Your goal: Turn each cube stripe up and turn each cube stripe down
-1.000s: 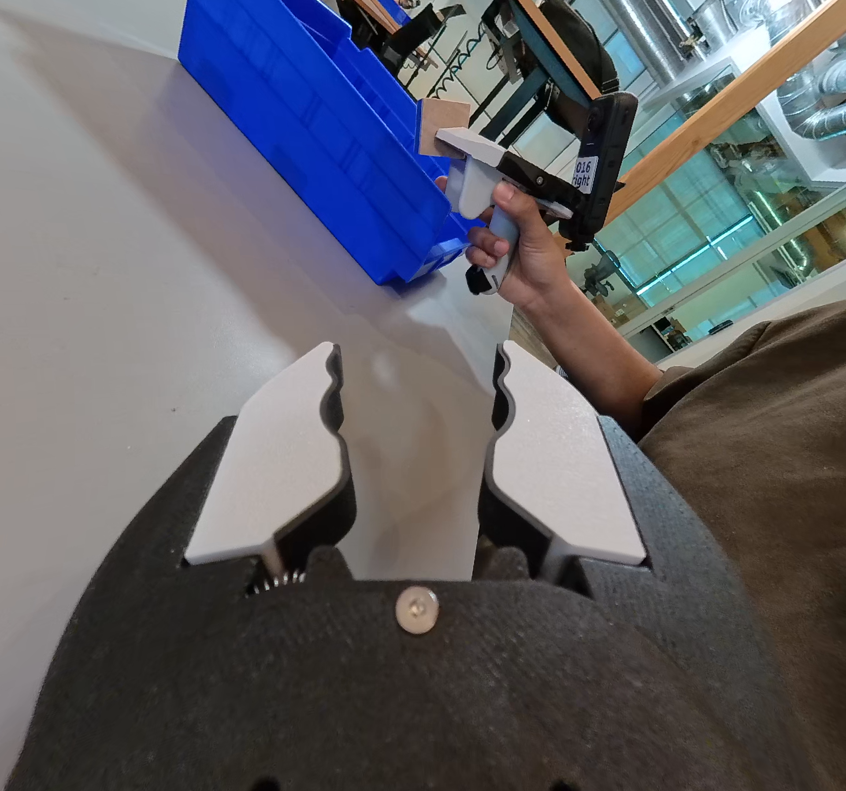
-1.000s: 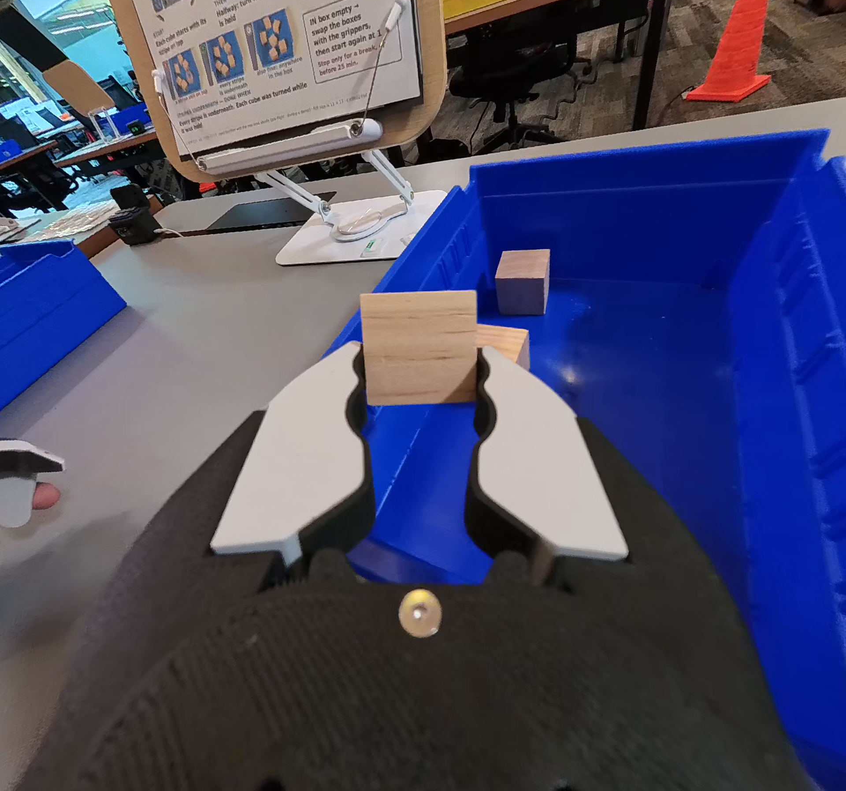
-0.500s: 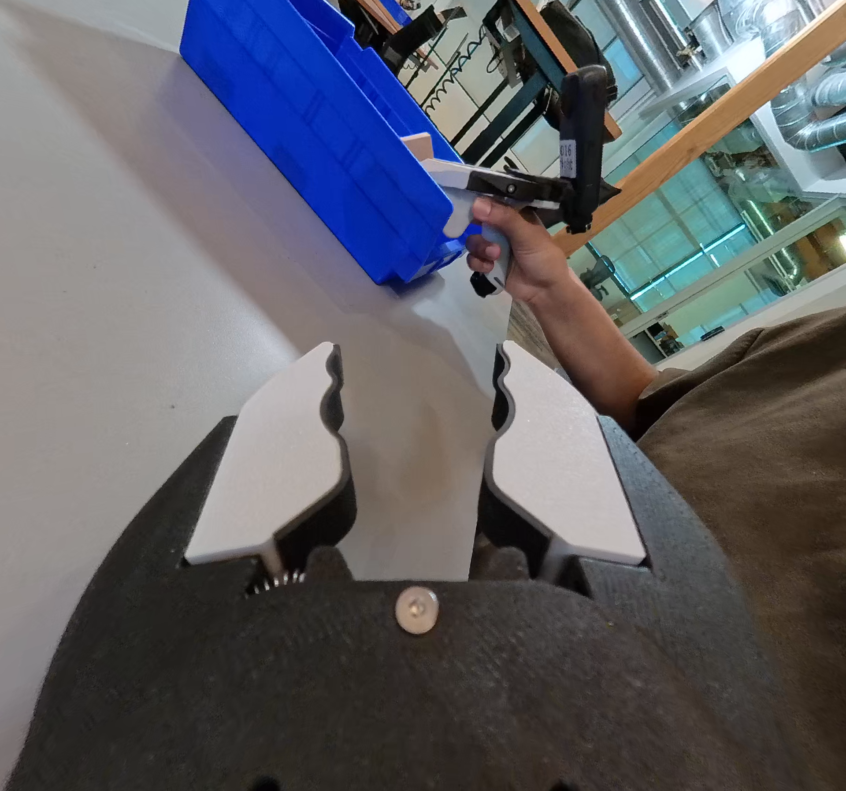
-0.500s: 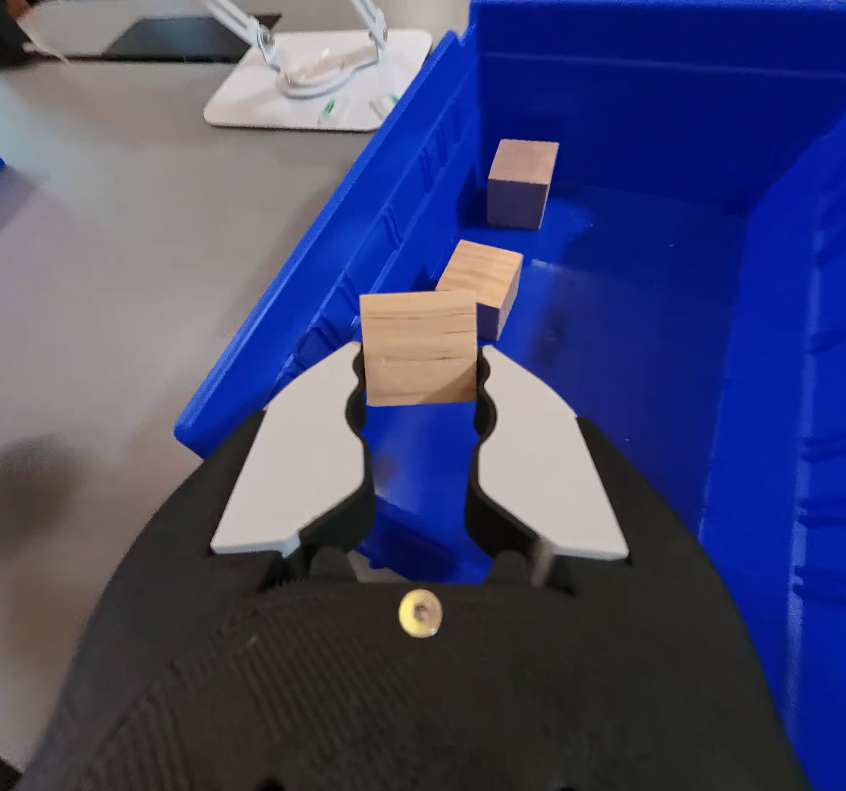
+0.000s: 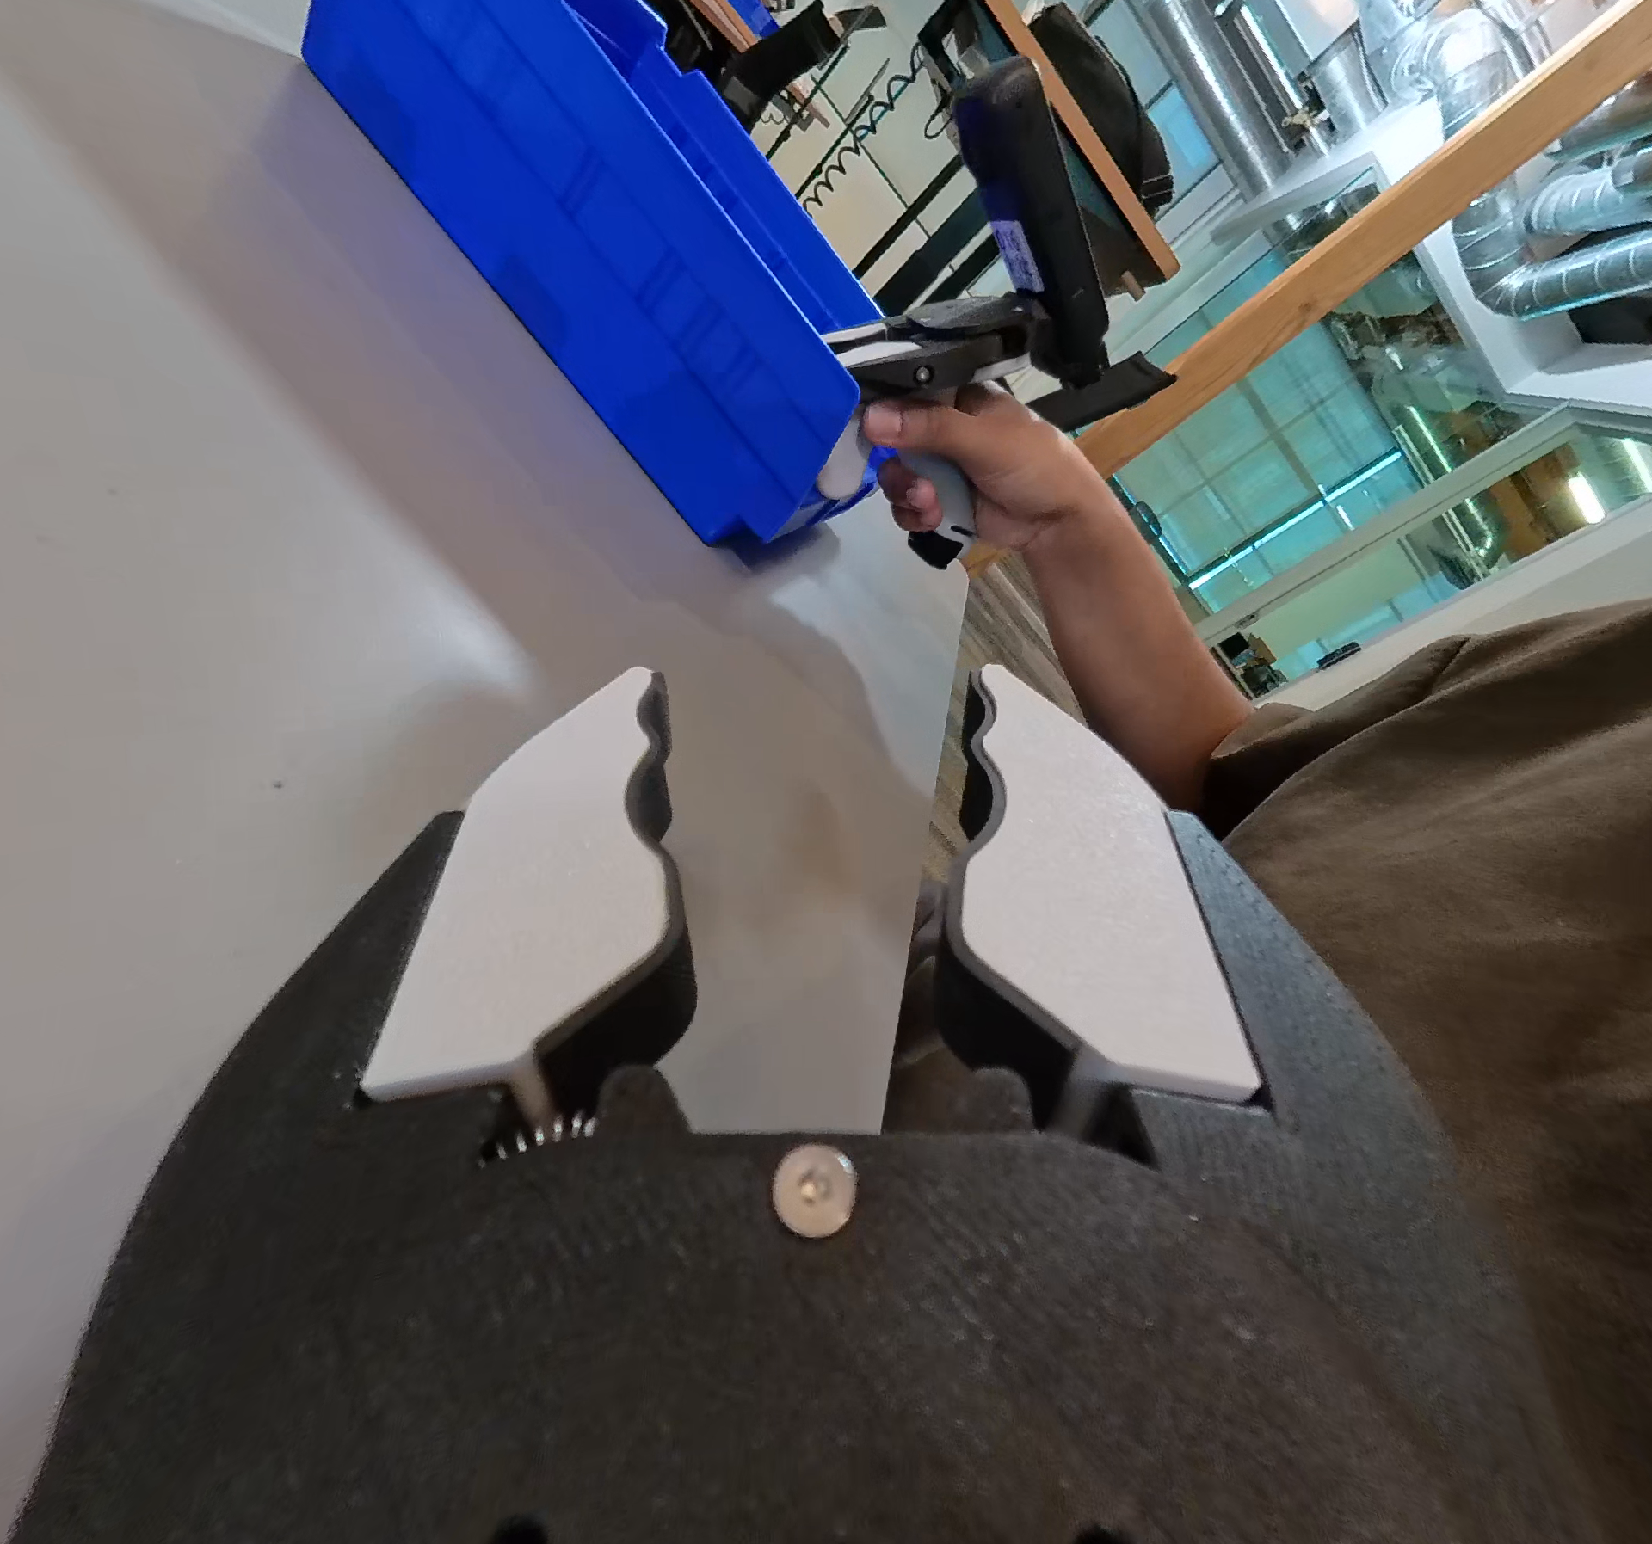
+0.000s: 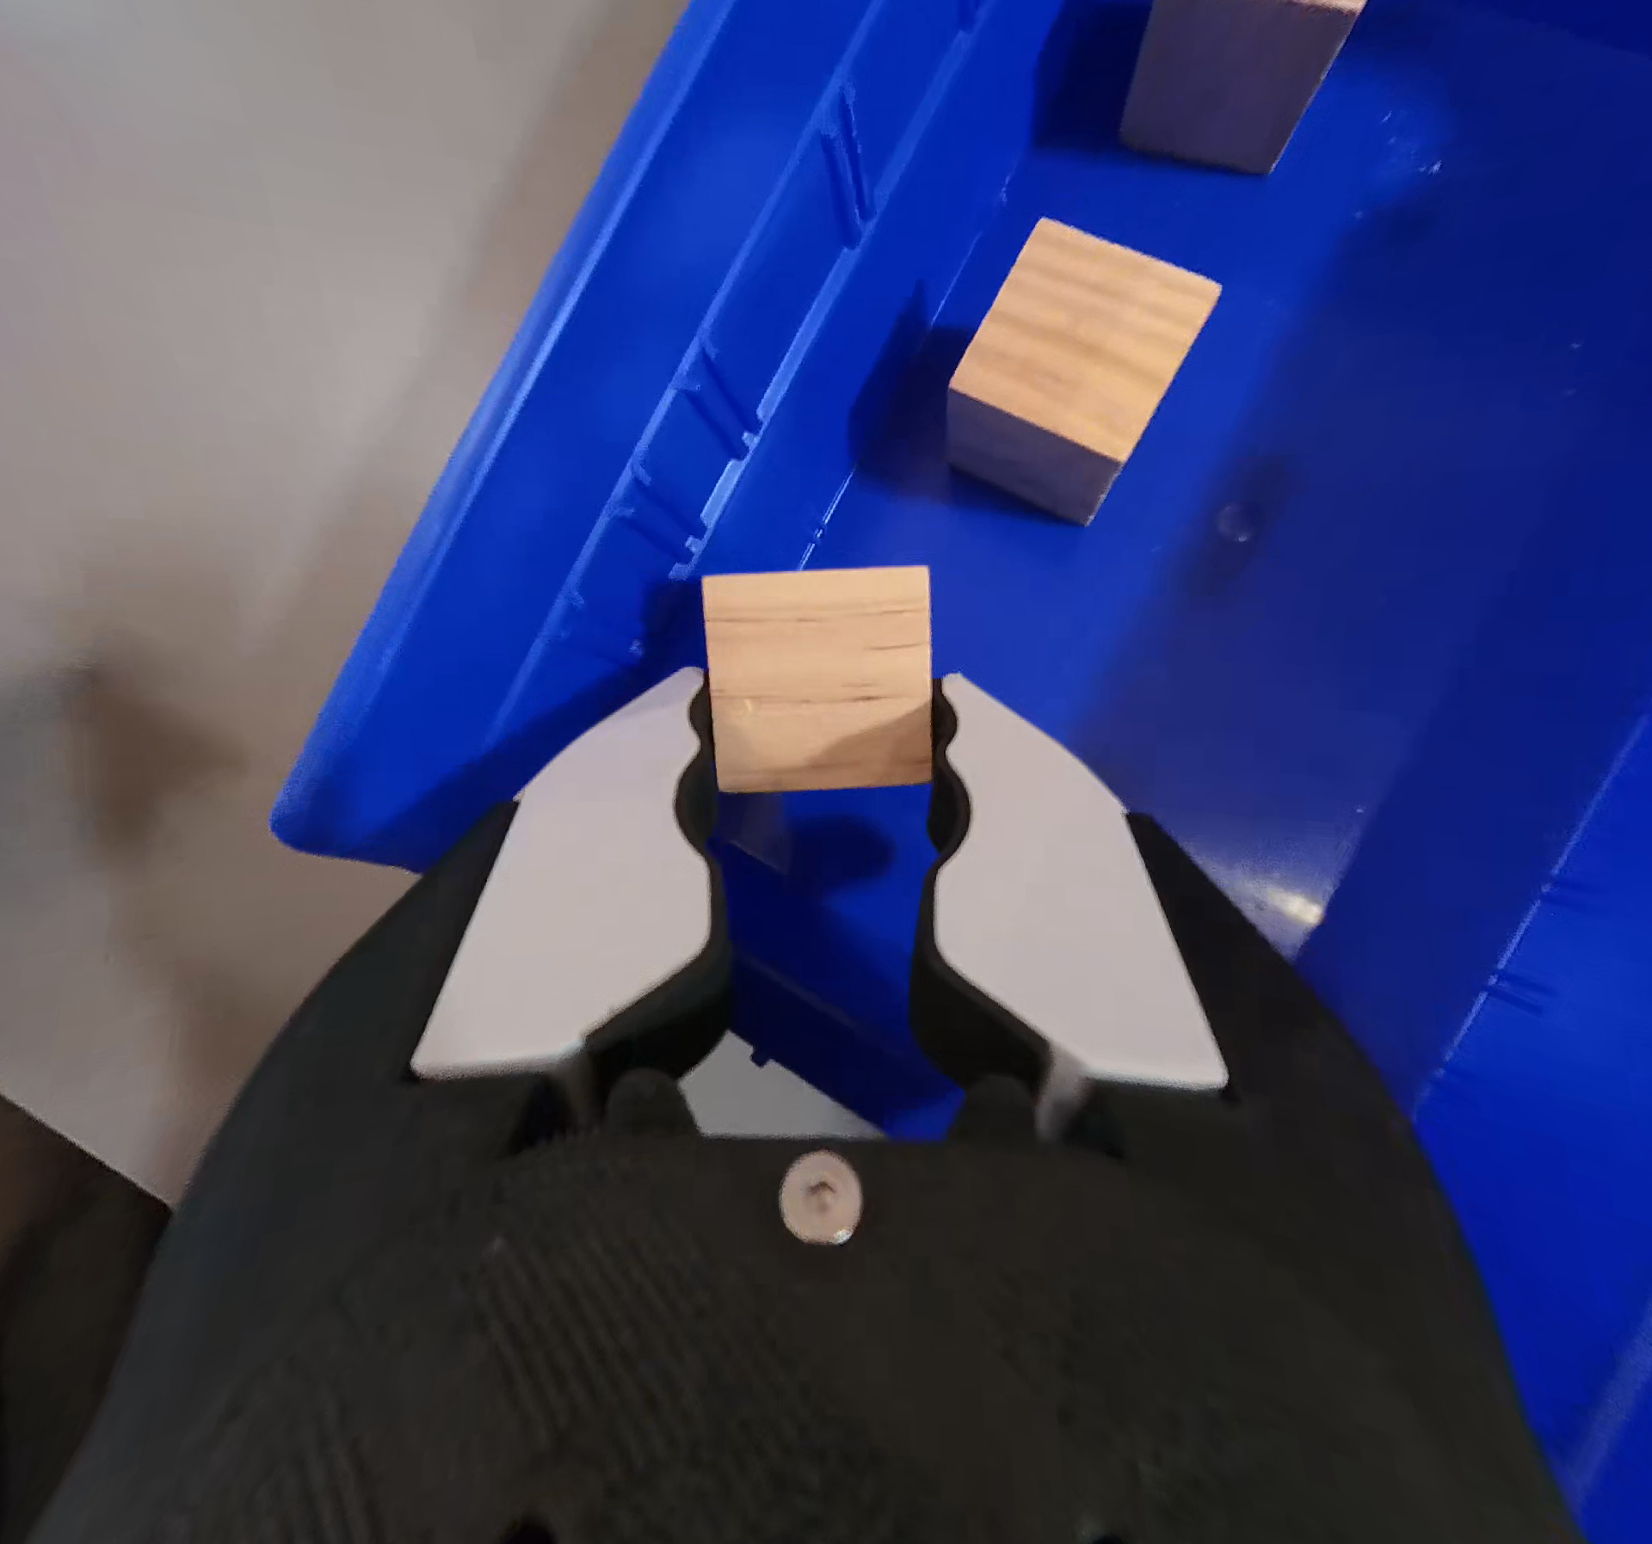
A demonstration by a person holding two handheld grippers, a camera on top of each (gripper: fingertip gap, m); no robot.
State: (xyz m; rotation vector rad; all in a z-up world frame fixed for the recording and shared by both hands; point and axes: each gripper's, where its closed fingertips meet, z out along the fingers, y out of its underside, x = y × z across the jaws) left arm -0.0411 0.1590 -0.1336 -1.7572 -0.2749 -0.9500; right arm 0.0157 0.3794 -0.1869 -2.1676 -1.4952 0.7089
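The right tongs [image 6: 821, 683] grip a wooden cube [image 6: 818, 677] above the near corner of the blue bin [image 6: 626, 393] on the grey counter [image 5: 223, 518], two more cubes [image 6: 1082, 366] resting inside, while the left tongs [image 5: 815, 697] gape empty.

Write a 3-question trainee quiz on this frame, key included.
1. True or false: the left gripper holds a cube.
2. How many cubes rest on the blue bin floor in the right wrist view? A) one B) two C) four
3. What is the right gripper shut on?

Key: 1. False, it is open and empty over the grey table. 2. B: near cube, far cube. 3. The held wooden cube.
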